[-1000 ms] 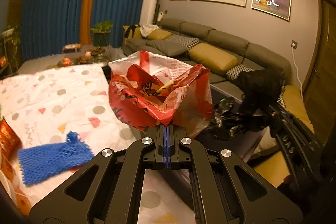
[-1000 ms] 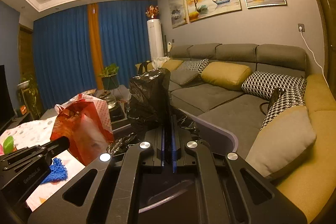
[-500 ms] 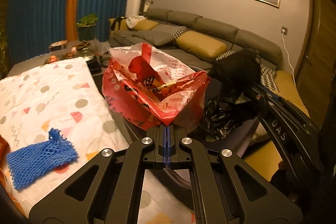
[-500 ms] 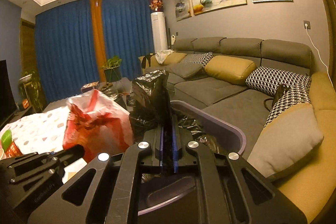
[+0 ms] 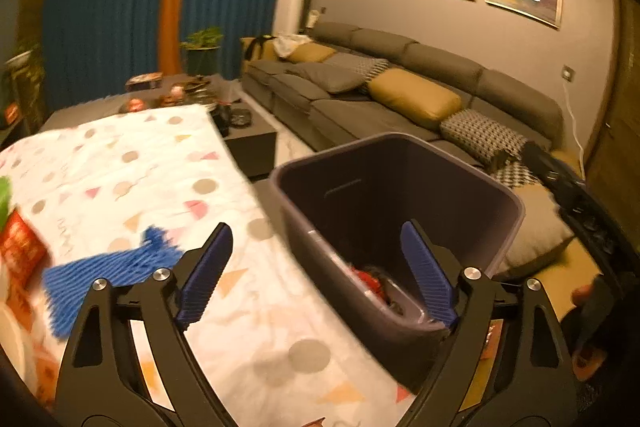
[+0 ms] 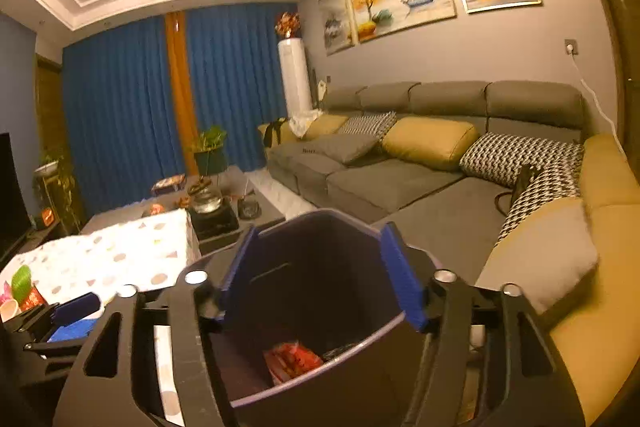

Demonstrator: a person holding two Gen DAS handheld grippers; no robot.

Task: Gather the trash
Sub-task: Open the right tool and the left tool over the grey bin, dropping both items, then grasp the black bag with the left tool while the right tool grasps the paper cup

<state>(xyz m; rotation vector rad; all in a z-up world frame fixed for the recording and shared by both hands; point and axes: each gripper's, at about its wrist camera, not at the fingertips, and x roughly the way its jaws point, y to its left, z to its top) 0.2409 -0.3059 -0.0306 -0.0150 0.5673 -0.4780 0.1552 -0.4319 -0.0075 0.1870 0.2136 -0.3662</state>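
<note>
A dark purple trash bin (image 5: 516,205) stands beside the table, and a red plastic bag (image 5: 370,277) lies at its bottom. My left gripper (image 5: 316,231) hangs over the bin's near rim, its jaws opening with nothing between them. In the right wrist view my right gripper (image 6: 320,231) is above the same bin (image 6: 312,279), its jaws also opening and empty. The red bag (image 6: 294,359) lies below it, with something dark beside it that I cannot make out. A blue mesh cloth (image 5: 108,271) rests on the table.
The table (image 5: 160,167) carries a patterned white cloth, with a red packet (image 5: 20,251) at its left edge. A grey sofa (image 6: 400,183) with yellow and checked cushions runs behind and to the right of the bin. A dark low table (image 6: 224,215) holds a kettle.
Both grippers went from shut to open. The left let go of the red bag, now in the bin. The right let go of the black bag, which dropped out of sight.
</note>
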